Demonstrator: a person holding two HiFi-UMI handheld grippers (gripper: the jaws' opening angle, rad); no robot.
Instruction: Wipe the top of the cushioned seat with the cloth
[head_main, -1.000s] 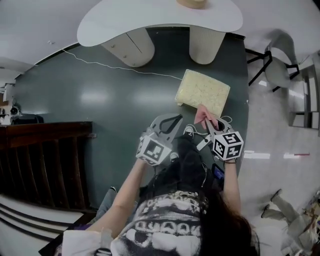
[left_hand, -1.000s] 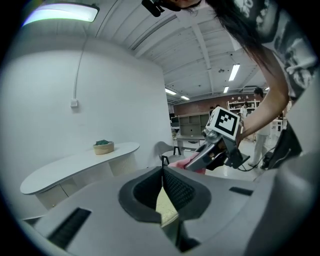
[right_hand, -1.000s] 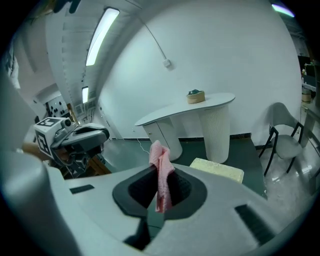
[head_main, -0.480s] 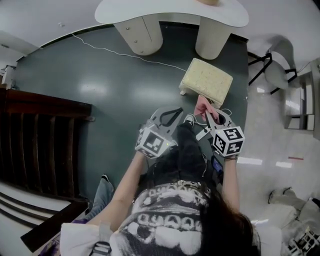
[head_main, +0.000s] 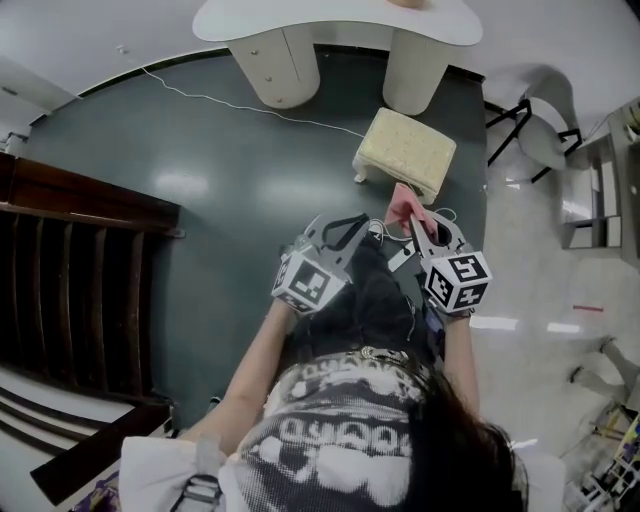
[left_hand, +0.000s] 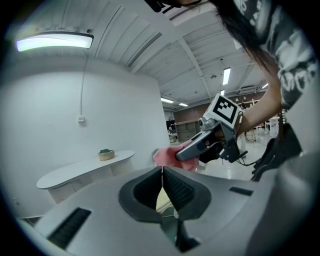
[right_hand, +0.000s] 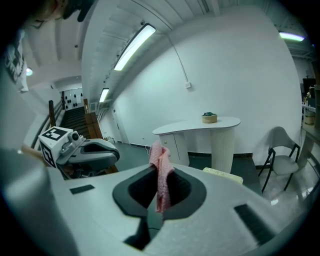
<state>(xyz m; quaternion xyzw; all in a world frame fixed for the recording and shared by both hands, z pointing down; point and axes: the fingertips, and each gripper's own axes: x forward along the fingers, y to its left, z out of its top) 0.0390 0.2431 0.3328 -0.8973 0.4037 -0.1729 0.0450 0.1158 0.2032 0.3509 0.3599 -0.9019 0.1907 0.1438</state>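
The cushioned seat (head_main: 405, 152) is a small cream stool on the dark green floor, ahead of me and slightly right; its edge shows as the seat (right_hand: 223, 175) in the right gripper view. My right gripper (head_main: 422, 228) is shut on the pink cloth (head_main: 403, 205), which hangs from its jaws just short of the stool. That cloth (right_hand: 161, 172) stands between the jaws in the right gripper view and shows as the cloth (left_hand: 167, 158) in the left gripper view. My left gripper (head_main: 340, 231) is held beside it, jaws closed with nothing in them.
A white curved counter (head_main: 335, 22) on two rounded pedestals stands behind the stool. A thin white cable (head_main: 240, 105) runs across the floor. A grey chair (head_main: 540, 140) stands right. Dark wooden stairs (head_main: 70, 260) lie left.
The view has shifted, and the stool sits a little farther from both grippers. The right gripper still holds the cloth; both grippers keep their places in front of the person.
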